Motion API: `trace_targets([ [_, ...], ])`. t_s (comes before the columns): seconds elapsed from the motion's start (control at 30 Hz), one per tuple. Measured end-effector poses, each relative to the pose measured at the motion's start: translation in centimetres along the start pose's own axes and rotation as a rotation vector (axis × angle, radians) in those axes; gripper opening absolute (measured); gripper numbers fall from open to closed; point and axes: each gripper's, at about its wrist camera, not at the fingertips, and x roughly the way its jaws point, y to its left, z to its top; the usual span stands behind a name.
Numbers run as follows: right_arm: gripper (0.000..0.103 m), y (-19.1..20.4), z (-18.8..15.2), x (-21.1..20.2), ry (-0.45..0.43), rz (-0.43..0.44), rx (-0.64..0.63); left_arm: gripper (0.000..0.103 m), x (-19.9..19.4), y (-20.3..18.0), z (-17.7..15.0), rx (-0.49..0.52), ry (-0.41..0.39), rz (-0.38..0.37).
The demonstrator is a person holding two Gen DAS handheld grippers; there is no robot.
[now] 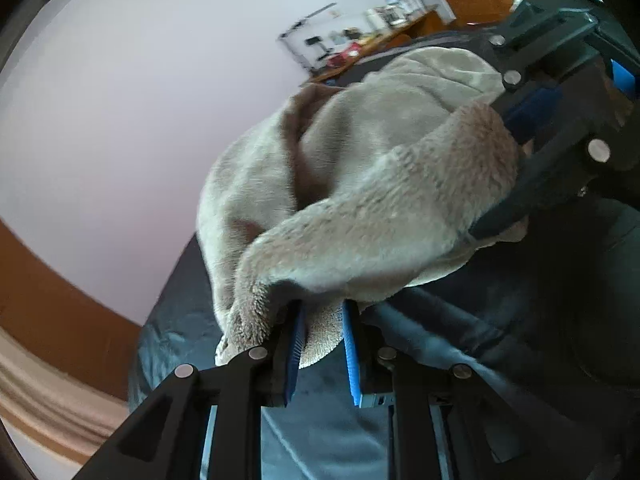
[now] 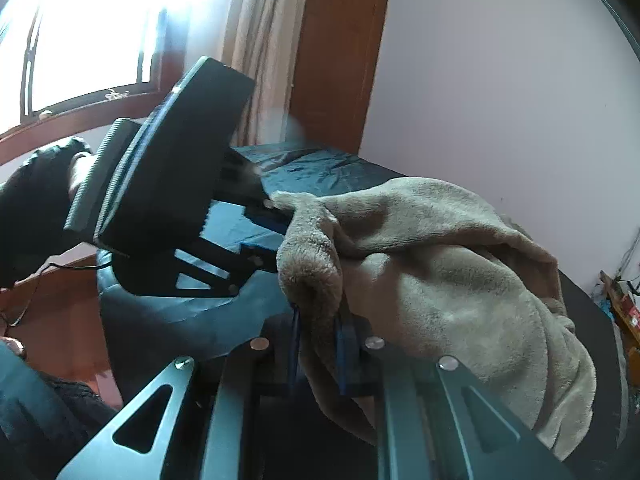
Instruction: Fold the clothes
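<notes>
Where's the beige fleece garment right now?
The beige fleece garment hangs bunched between both grippers, left gripper and right gripper each pinching an edge, above the dark blue bed sheet.

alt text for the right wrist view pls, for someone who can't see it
A fluffy beige fleece garment is pinched between the blue pads of the right gripper at the bottom of the frame, and its far corner is held by the black left gripper, lifted above a bed with a dark blue sheet. Behind are a bright window, a wooden wardrobe and a pale wall.

The towel [image 2: 440, 280] hangs above the bed [image 2: 320, 168]; the left gripper [image 2: 276, 216] and right gripper [image 2: 316, 344] pinch its edge; a wardrobe [image 2: 340, 60] stands behind the bed.
</notes>
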Motion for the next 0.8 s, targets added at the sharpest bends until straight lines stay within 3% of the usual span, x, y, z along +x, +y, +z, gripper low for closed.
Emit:
trace_targets([
  [0.17, 0.016, 1.0, -0.5, -0.4, -0.008, 0.019, -0.051, 0.02, -0.2, -0.6, -0.5, 0.043, 0.005, -0.081],
  [0.37, 0.016, 0.3, -1.2, -0.3, -0.003, 0.02, -0.026, 0.02, -0.7, 0.1, -1.5, 0.018, 0.022, -0.145],
  [0.6, 0.016, 0.8, -1.2, 0.2, 0.011, 0.001, -0.059, 0.021, -1.4, -0.1, -1.0, -0.034, 0.006, -0.147],
  [0.63, 0.016, 0.7, -1.3, 0.1, 0.012, -0.005, -0.055, 0.027, -1.5, 0.0, -1.3, -0.041, 0.002, -0.148],
  [0.7, 0.016, 0.4, -1.2, 0.1, 0.013, -0.01, -0.039, 0.058, -1.8, 0.2, -1.7, -0.065, -0.006, -0.165],
  [0.73, 0.016, 0.2, -1.2, 0.1, 0.015, -0.017, -0.031, 0.079, -2.1, 0.2, -1.9, -0.078, -0.015, -0.178],
  [0.8, 0.016, 0.1, -1.2, 0.0, 0.02, -0.027, -0.019, 0.081, -2.7, -0.3, -2.0, -0.094, -0.027, -0.188],
])
